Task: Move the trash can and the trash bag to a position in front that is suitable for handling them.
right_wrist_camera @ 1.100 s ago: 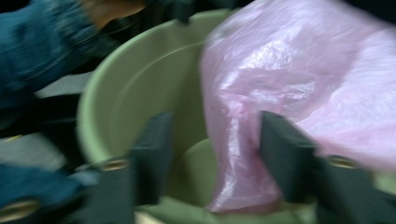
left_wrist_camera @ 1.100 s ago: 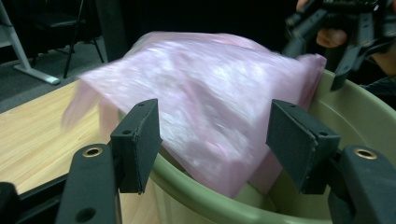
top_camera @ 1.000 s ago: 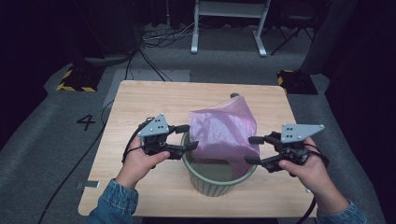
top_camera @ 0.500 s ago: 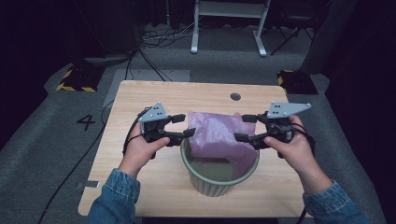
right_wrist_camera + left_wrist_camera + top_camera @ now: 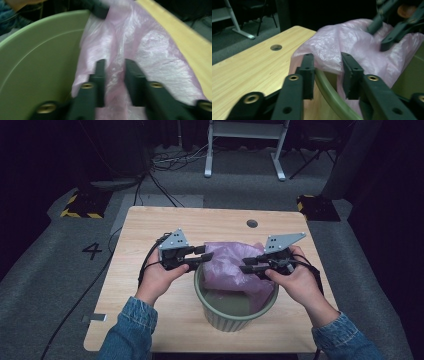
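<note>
- The pink bag (image 5: 235, 267) is lying over the green bin (image 5: 235, 312), covering its rim from about 10 to 3 o'clock.
- The left gripper (image 5: 199, 257) has just been closing; its jaws are straddling the rim and the bag's edge (a gap is remaining, no pinch yet).
- The right gripper (image 5: 248, 265) has just been closing too, with bag film bunching between its jaws; I cannot tell if they are pinching it.

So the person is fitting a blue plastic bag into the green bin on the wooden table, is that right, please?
Not quite: the plastic bag is pink, not blue, as the high view shows. The rest holds: it is being fitted into the green bin on the wooden table.
</note>
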`<action>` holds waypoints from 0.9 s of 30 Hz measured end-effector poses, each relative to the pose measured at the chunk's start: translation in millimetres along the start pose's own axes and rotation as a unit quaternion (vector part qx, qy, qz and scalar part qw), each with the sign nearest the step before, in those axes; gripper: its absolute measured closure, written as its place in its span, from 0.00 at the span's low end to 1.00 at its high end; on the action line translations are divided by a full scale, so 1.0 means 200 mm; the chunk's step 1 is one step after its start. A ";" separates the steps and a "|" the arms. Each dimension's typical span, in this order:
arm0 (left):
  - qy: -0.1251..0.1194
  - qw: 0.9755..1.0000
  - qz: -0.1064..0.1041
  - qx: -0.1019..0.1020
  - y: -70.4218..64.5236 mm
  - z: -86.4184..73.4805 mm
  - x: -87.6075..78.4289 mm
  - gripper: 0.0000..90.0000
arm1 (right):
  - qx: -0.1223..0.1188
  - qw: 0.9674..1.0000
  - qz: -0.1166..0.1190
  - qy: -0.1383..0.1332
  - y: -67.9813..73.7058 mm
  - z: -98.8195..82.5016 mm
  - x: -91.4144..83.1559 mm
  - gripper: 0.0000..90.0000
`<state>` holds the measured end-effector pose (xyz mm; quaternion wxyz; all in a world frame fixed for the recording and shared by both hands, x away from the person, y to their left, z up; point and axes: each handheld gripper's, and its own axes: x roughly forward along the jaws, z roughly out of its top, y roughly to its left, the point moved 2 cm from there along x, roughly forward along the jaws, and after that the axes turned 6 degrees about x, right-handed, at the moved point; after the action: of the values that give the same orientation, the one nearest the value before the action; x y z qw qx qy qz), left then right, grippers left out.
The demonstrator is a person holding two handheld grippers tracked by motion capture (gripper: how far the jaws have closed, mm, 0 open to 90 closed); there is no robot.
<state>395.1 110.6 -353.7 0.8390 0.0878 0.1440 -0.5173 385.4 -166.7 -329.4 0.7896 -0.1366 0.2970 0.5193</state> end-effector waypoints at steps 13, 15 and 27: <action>-0.026 0.998 -0.047 -0.019 -0.12 0.03 -0.06 0.44 | -0.051 0.991 0.116 0.046 0.23 -0.11 -0.03 1.00; -0.024 0.998 -0.061 -0.005 -0.15 0.05 -0.05 0.54 | -0.055 0.989 0.122 0.057 0.27 -0.12 -0.03 0.99; 0.072 0.987 -0.111 0.093 -0.34 0.05 0.05 0.96 | -0.019 0.997 0.080 -0.007 0.26 -0.08 -0.11 0.48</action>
<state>339.5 69.4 -347.6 0.7517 0.1864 0.1644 -0.6109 327.2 -169.6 -322.8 0.7446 -0.1239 0.2913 0.5877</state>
